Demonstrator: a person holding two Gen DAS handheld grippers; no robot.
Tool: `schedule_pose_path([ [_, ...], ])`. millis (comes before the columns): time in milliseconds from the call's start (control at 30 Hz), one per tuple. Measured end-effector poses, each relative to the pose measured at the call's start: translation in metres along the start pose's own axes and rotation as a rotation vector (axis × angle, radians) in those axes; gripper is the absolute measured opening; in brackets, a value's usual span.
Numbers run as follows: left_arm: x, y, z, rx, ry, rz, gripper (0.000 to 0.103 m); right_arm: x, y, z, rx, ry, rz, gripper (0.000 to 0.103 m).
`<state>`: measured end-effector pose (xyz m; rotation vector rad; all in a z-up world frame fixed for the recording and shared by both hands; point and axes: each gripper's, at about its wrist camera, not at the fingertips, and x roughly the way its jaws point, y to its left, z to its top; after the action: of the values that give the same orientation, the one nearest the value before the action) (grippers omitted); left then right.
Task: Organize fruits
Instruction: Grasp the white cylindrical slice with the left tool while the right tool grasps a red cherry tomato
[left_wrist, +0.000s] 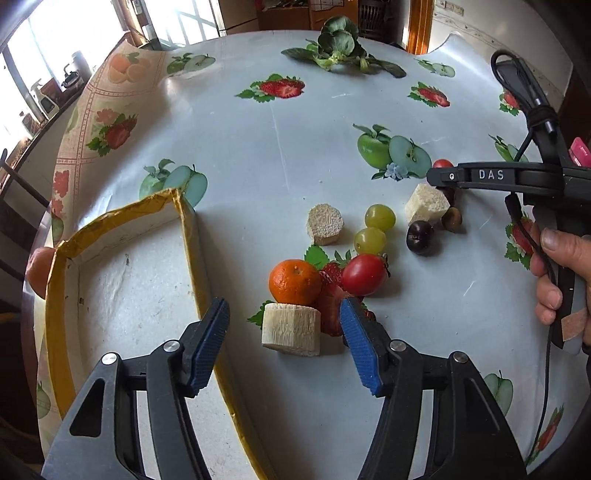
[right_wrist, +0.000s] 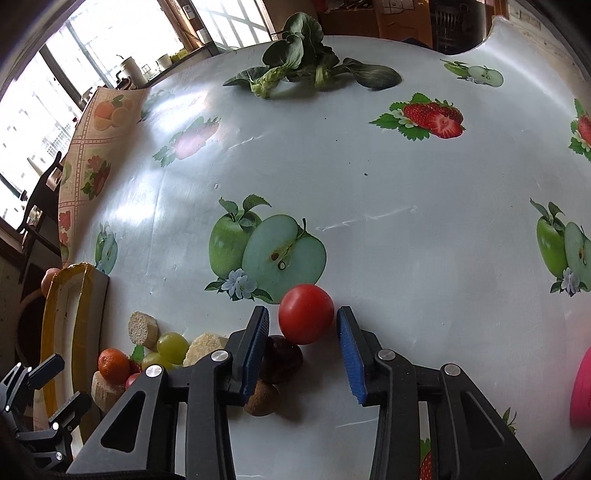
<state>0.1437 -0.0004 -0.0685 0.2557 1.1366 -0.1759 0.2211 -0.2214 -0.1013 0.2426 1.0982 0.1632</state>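
- "DAS" is printed on the right gripper (left_wrist: 439, 176).
- Left gripper (left_wrist: 284, 325) gapes wide, empty, around the banana chunk (left_wrist: 291, 328), cut face up.
- Right gripper gapes, empty, flanking a tomato (right_wrist: 306, 313) on the table (right_wrist: 406, 177).

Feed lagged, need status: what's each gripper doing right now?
Left gripper: open, empty, banana chunk between its fingers.
Right gripper: open, empty, red tomato between its fingers.

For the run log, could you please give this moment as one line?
left tongs: open, framing banana piece | right tongs: open, around red tomato | box: empty
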Motion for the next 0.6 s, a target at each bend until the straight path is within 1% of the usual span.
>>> schedule_pose_path([
  [67,0.011,0.003,-0.003,-0.042,0.021,-0.016,0.061,0.002,0.003,0.001,-0.007,0.003,-0.002,0.039],
  [133,0.010,0.004,-0.006,-0.038,-0.005,-0.022,0.060,0.003,0.005,0.004,-0.010,0.005,-0.002,0.039],
  [167,0.009,0.003,-0.008,-0.031,-0.004,-0.021,0.055,0.003,0.005,0.004,-0.009,0.006,0.001,0.039],
  [200,0.009,0.002,-0.008,-0.027,-0.004,-0.025,0.047,0.003,0.004,0.004,-0.008,0.003,0.002,0.037],
  [233,0.011,0.004,-0.008,-0.036,0.006,-0.068,0.038,0.004,0.003,0.004,-0.008,0.002,0.000,0.034],
  [267,0.012,0.007,-0.008,-0.059,0.010,-0.104,0.036,0.004,0.002,0.005,-0.004,-0.001,-0.001,0.031],
  [333,0.012,0.010,-0.008,-0.082,0.006,-0.121,0.036,0.002,0.000,0.004,0.007,-0.002,0.011,0.030],
  [400,0.011,0.011,-0.009,-0.094,0.009,-0.125,0.036,-0.001,0.000,0.003,0.005,-0.007,0.000,0.029],
  [600,-0.003,0.017,-0.015,-0.146,-0.006,-0.171,0.035,-0.028,-0.004,-0.006,0.005,-0.054,0.011,0.029],
])
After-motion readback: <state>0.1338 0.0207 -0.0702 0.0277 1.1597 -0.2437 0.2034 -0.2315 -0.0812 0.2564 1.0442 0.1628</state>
